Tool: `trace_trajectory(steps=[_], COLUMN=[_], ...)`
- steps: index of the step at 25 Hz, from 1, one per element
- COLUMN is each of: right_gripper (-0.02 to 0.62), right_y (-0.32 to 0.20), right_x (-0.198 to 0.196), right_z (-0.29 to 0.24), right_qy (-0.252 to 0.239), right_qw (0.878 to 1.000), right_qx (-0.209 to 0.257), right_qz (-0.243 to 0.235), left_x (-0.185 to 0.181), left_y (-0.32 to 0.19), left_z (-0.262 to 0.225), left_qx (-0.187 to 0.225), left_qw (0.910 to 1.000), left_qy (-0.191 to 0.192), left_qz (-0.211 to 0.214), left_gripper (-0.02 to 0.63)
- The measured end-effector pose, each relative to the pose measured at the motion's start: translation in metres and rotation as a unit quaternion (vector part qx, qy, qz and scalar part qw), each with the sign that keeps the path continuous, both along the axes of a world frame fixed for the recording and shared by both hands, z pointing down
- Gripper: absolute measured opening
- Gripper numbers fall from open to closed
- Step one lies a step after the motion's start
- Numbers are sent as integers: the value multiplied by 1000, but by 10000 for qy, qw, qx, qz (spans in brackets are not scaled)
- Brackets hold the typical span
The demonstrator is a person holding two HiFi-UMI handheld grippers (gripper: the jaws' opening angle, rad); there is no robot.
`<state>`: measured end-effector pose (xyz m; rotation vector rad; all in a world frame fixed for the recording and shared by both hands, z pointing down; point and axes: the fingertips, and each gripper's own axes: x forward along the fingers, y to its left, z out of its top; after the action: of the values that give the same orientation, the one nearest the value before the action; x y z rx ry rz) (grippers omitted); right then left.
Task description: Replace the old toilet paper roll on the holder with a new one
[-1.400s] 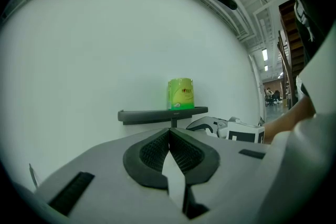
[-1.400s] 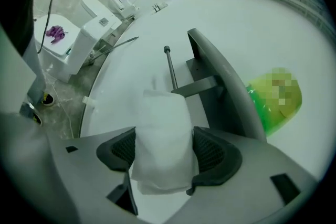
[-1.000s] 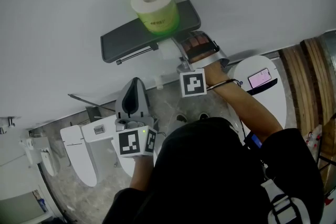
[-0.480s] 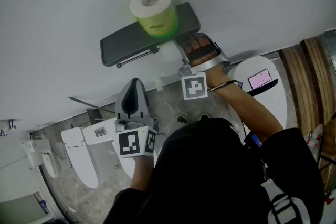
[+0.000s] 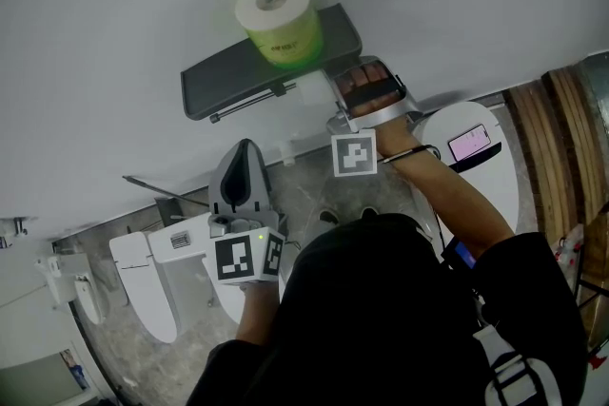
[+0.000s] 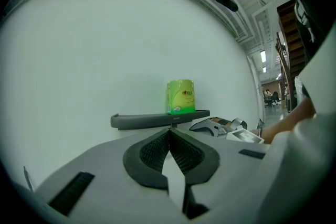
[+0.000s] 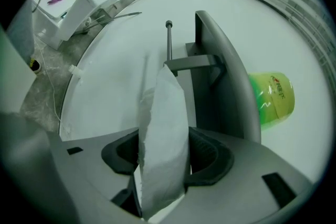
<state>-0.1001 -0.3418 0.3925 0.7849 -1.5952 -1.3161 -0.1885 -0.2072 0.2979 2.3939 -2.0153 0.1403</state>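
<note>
The new roll (image 5: 281,19), wrapped in green film, stands upright on the dark grey holder shelf (image 5: 219,76) on the white wall. Under the shelf the holder's thin rod (image 7: 168,42) shows bare. My right gripper (image 5: 328,88) is at the shelf's right end. Its jaws have just been closing, and they are now shut on the old roll (image 7: 163,134), a flattened white wad. My left gripper (image 5: 245,155) hangs lower and further back, shut with nothing in it (image 6: 169,136). The left gripper view shows the new roll (image 6: 181,96) on the shelf (image 6: 157,120).
Far below stand a white toilet (image 5: 152,271) at the left and another white toilet tank (image 5: 476,176) at the right, with a phone (image 5: 470,143) lying on it. Grey stone floor (image 5: 304,185) lies between them. Wooden boards (image 5: 561,138) run along the right.
The right gripper has rolled slightly and shifted a touch to the right at the shelf's end, with the white roll between its jaws. The left gripper has not moved.
</note>
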Motion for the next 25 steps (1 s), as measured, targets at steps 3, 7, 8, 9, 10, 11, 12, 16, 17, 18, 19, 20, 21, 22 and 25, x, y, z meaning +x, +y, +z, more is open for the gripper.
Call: trace_trajectory(steps=[3,7,8,9,10,11,12,16,17,18,19,20,21,22,25], right_gripper=[240,240,240,241,241,240,241,239,239,239,239,239,238,238,238], right_y=[-5,-11,-12,-14,-15,-16,-18,-26,-27,-27,-28,-29,-30,-31,-31], right_x=[12,26,30,34,39,43,48,67,70,74,77,81,85,89,102], right_z=[4,1,0,1,3,4,6,3,2,2,2,3,3,3,9], right_qy=[-1,-151,-185,-195,-181,-159,-141,-215,-254,-272,-272,-263,-257,-263,-294], right_qw=[9999,9993,9991,9989,9987,9985,9981,9965,9961,9957,9953,9950,9946,9941,9920], right_qx=[-44,-22,5,12,-10,-37,-57,-20,-23,-29,-36,-41,-40,-40,-188], right_qz=[156,346,391,434,479,532,591,805,847,886,925,965,1008,1052,1213], left_x=[1,2,3,4,4,5,6,9,9,9,10,11,12,13,13], left_y=[0,0,0,1,1,1,2,3,3,4,4,5,6,7,11], left_z=[0,0,-1,-1,-1,-1,-1,-1,-1,-1,-1,-1,-1,-1,0], left_qx=[8,0,-3,-3,-1,1,9,15,2,-5,-9,-11,-10,-8,-15], left_qw=[10000,10000,10000,10000,10000,10000,10000,9999,9999,9999,9999,9999,9999,9999,9999], left_qy=[16,34,37,34,26,21,22,17,19,27,37,42,44,45,37], left_qz=[6,28,33,38,46,58,71,107,112,114,117,123,132,137,135], left_gripper=[23,23,23,23,23,23,23,23,23,23,23,23,23,23,23])
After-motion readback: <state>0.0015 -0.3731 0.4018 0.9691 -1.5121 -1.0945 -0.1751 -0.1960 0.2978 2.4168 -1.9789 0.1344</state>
